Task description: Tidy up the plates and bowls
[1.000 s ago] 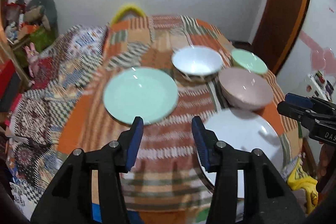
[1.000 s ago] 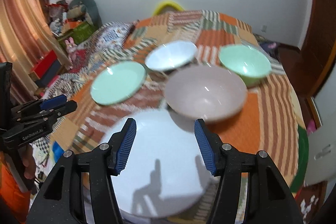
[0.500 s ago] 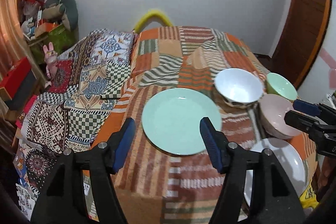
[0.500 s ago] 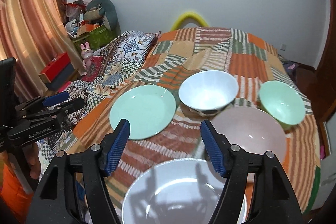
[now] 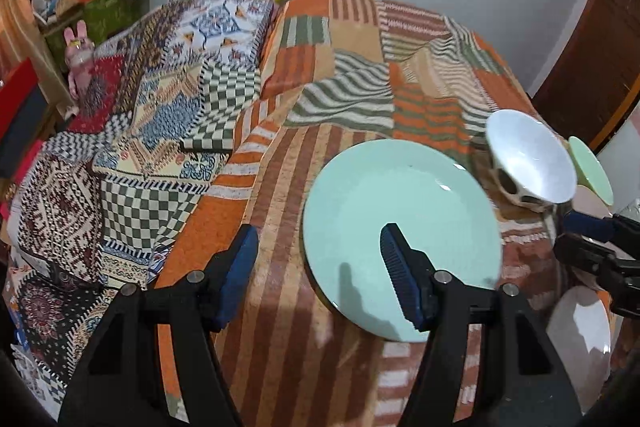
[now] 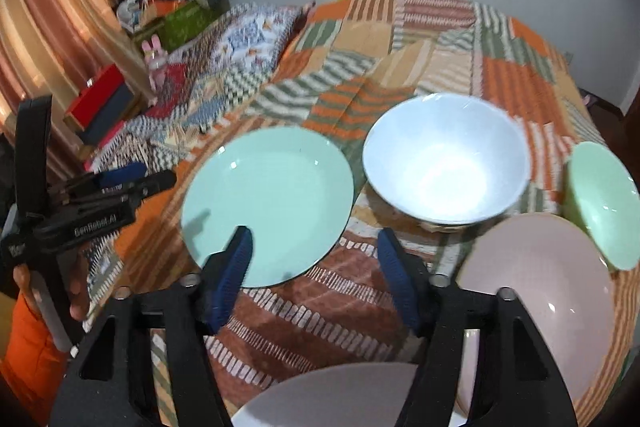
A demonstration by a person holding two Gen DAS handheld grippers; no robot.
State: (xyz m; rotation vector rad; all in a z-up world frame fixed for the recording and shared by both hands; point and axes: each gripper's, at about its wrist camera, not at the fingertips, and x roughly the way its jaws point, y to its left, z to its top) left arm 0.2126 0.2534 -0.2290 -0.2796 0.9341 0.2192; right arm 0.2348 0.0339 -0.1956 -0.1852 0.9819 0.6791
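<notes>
Both hand-held grippers have swung leftward; the left gripper [image 5: 316,267] stands half open, empty, straddling the round mint-green plate's [image 5: 400,227] near-left rim. The right gripper's [image 6: 314,267] jaws, just closing, hold nothing. Nothing is stacked yet.

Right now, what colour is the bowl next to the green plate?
White bowl, clearest in the right wrist view beside the plate.

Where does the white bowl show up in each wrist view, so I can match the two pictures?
Left wrist view: the white bowl sits at the far right, above and right of the mint green plate, with the right gripper just below it.
Right wrist view: the white bowl is centre-right, directly right of the mint green plate.
Shared landmark: the mint green plate, immediately left of the bowl in both.
</notes>
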